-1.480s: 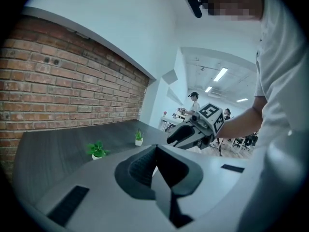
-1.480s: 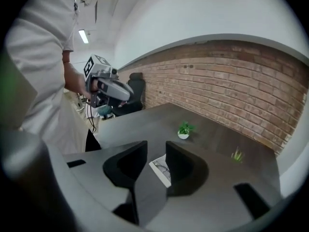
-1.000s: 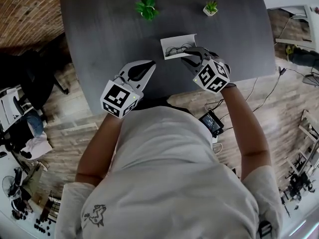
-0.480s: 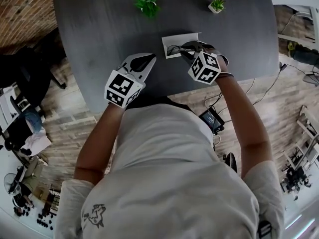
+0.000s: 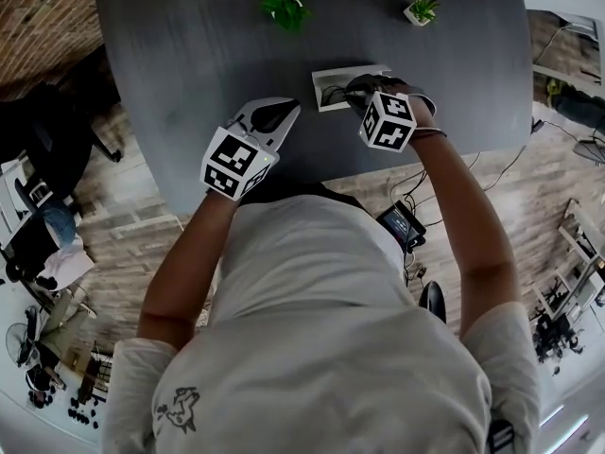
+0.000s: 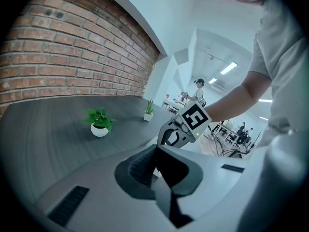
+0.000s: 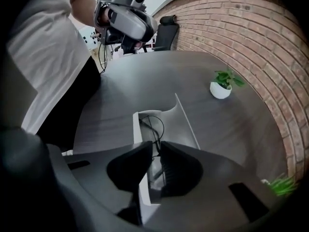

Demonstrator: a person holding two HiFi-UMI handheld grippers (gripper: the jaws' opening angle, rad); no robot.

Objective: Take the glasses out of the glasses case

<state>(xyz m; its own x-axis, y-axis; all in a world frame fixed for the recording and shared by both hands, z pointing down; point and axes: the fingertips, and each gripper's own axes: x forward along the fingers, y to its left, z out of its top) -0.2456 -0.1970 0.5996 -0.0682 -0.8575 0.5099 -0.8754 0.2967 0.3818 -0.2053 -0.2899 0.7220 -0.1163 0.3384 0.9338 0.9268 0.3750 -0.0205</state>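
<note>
Jaws of right gripper (image 7: pixel 156 144), just closing, around glasses (image 7: pixel 154 125) in case (image 7: pixel 181 120)

Dark grey tabletop (image 5: pixel 189 45); white case (image 5: pixel 352 70); green plants (image 5: pixel 284 3) in white pots (image 6: pixel 99 131); red-brown brick wall (image 6: pixel 72 57); pale plank floor (image 5: pixel 123 206).

The right gripper (image 7: pixel 155 151) drops into the open glasses case (image 7: pixel 186 122), jaws closing around the glasses (image 7: pixel 154 125). The left gripper (image 5: pixel 288 112) sinks too.
</note>
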